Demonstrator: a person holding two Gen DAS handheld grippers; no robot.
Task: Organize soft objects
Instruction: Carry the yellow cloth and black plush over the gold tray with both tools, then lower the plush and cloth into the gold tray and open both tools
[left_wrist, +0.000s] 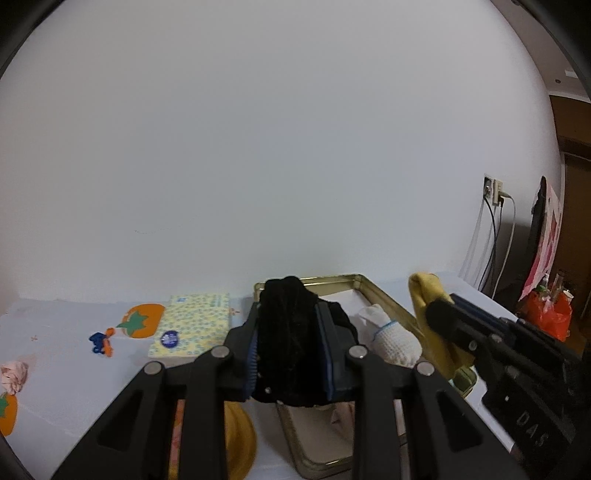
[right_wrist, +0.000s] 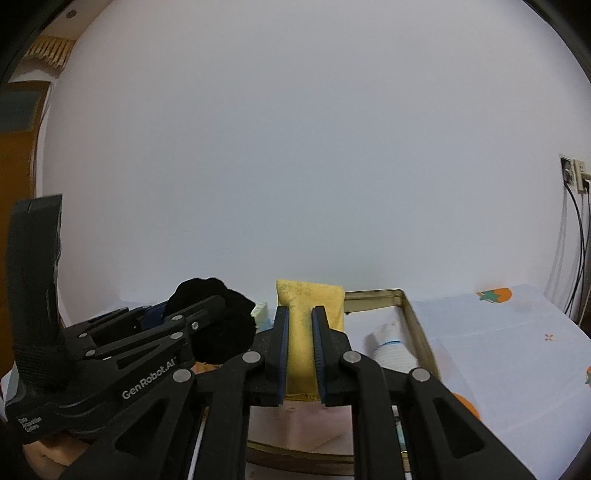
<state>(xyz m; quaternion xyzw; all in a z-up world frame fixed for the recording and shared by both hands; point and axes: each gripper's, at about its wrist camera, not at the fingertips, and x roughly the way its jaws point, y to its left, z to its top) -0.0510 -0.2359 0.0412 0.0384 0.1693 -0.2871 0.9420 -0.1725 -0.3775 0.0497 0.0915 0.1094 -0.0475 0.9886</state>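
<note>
My left gripper (left_wrist: 290, 314) is shut on a fuzzy black cloth (left_wrist: 291, 339), held above a gold metal tin (left_wrist: 384, 295). My right gripper (right_wrist: 300, 314) is shut on a folded yellow cloth (right_wrist: 301, 347), also over the tin (right_wrist: 415, 325). Each gripper shows in the other's view: the right one (left_wrist: 439, 314) with the yellow cloth (left_wrist: 424, 295) at the right, the left one (right_wrist: 218, 302) with the black cloth (right_wrist: 225, 332) at the left. A white knitted sock (left_wrist: 391, 339) with a blue stripe lies inside the tin, also seen as the sock (right_wrist: 391, 350) in the right wrist view.
A white tablecloth (left_wrist: 74, 362) with orange fruit prints covers the table. A yellow patterned packet (left_wrist: 195, 325), a small blue and orange toy (left_wrist: 101, 343) and a crumpled pink cloth (left_wrist: 14, 374) lie left of the tin. A wall socket with cables (left_wrist: 495, 192) and a red bag (left_wrist: 546, 314) are at the right.
</note>
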